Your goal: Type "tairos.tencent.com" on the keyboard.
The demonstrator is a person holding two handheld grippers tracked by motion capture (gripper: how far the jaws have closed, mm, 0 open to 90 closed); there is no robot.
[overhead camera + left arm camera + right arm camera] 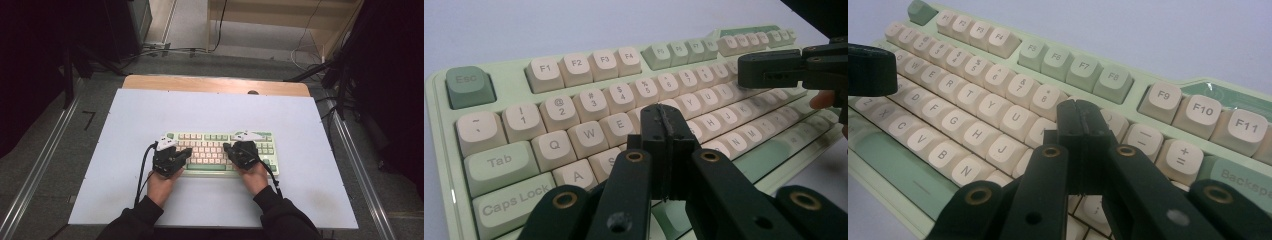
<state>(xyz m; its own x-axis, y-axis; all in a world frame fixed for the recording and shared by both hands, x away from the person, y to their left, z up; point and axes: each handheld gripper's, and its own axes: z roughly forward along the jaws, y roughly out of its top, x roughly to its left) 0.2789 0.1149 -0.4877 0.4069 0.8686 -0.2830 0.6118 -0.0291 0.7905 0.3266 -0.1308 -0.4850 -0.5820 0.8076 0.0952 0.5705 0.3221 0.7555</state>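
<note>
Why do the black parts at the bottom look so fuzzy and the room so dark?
Left gripper view: the near arms of the left gripper blur because they sit so close, while the keyboard letters stay sharp. Right gripper view: same blur low down on the right gripper. High view: light falls on the table; the room's edges stay in shadow.
</note>
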